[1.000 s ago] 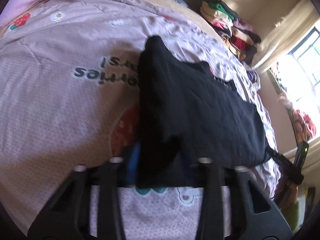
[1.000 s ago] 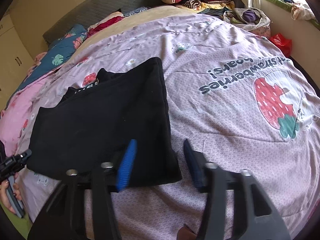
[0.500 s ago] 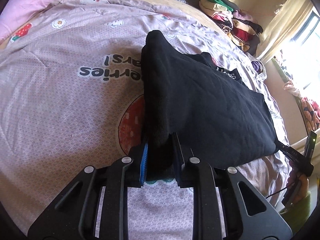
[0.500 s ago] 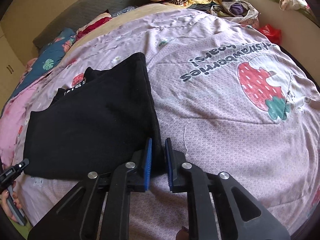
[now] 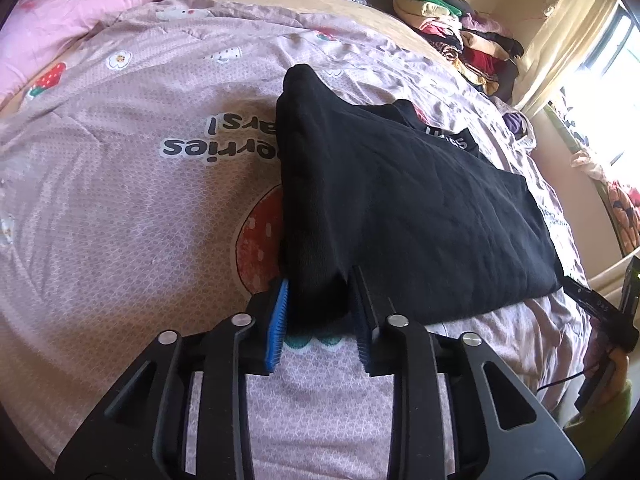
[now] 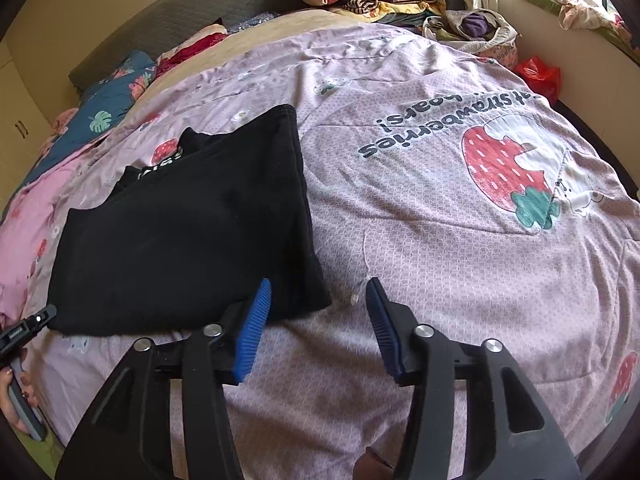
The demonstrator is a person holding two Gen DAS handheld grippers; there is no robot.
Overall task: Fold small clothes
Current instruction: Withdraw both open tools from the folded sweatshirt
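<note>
A black garment [image 5: 404, 208], folded into a rough rectangle with white lettering showing at its far end, is lying flat on a lilac bedspread [image 5: 120, 208] printed with strawberries and upside-down lettering.

Left gripper [image 5: 318, 320]: its jaws are sitting on either side of the near corner of the black garment, which is bunching up between the blue pads. The jaws have just been opening slightly, with the cloth between them. The left pad is lying against the cloth; whether the right pad is pressing on it cannot be told, so the grip itself cannot be confirmed.

Right gripper [image 6: 320, 324]: released. Its jaws have just been opening and are standing well apart over the bedspread, with only the very corner of the garment [image 6: 188, 232] reaching in beside the left pad. Neither pad is pressing on the fabric; the corner is resting on the bedspread.

In the right wrist view, a hand [image 6: 18, 396] is holding the handle of the other gripper at the lower left edge. In the left wrist view, the other gripper's black body is showing at the far right, just beyond the garment's edge.

Surroundings: a stack of folded clothes [image 5: 452, 36] is sitting at the far end of the bed, a pink quilt [image 5: 44, 28] and a blue leaf-print pillow [image 6: 108, 108] are lying at the side, and a red plastic bag [image 6: 538, 76] is lying off the bed's far corner.
</note>
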